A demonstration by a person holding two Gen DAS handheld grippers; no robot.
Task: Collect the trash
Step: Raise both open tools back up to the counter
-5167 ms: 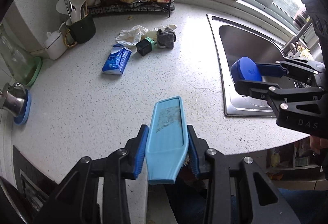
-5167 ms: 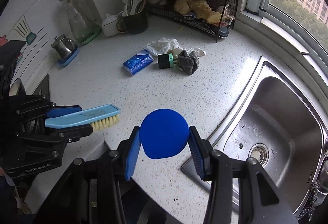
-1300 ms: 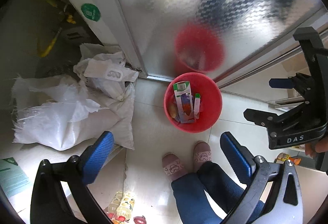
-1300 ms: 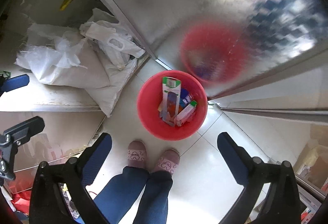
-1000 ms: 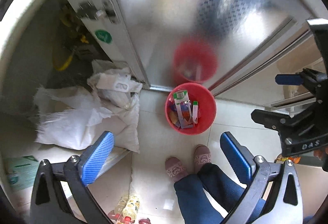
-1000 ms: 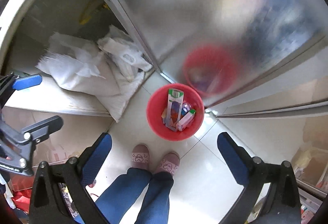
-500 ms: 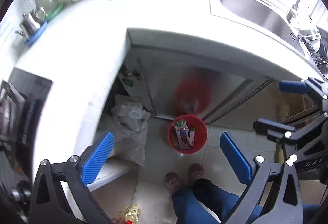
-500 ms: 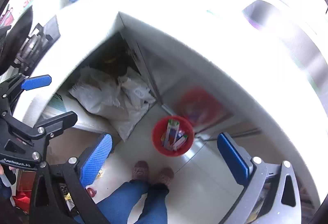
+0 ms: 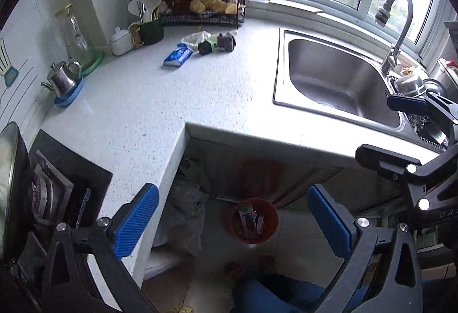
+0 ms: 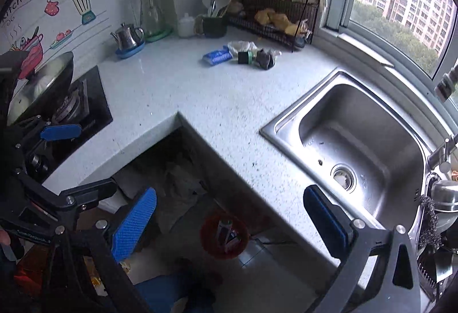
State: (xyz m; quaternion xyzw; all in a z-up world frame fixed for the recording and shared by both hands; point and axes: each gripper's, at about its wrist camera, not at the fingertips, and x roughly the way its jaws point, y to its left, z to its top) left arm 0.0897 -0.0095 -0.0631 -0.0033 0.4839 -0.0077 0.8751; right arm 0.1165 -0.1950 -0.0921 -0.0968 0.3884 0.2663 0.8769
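Trash lies at the back of the white counter: a blue packet [image 9: 178, 54] [image 10: 217, 55], a black-and-green box [image 9: 205, 47] [image 10: 244, 56], a dark grey crumpled wad [image 9: 226, 42] [image 10: 264, 58] and a white plastic bag [image 9: 197, 38] [image 10: 240, 46]. On the floor under the counter edge stands a red bin [image 9: 274, 222] [image 10: 205, 235] holding cartons. My left gripper [image 9: 233, 220] [image 10: 74, 162] and right gripper [image 10: 229, 224] [image 9: 400, 127] hang open and empty above the bin, well short of the counter trash.
A steel sink [image 9: 337, 78] with a faucet [image 9: 398, 26] fills the right side. A stove with a wok [image 10: 57, 101] sits at the left. A kettle [image 9: 64, 78], a utensil holder [image 9: 148, 29] and a wire rack [image 9: 200, 12] line the back wall. A person's legs [image 9: 272, 290] stand by the bin.
Both grippers tilted up from looking straight down into the bin to looking across the counter. The blue brush and blue round lid held five seconds ago are gone from the fingers.
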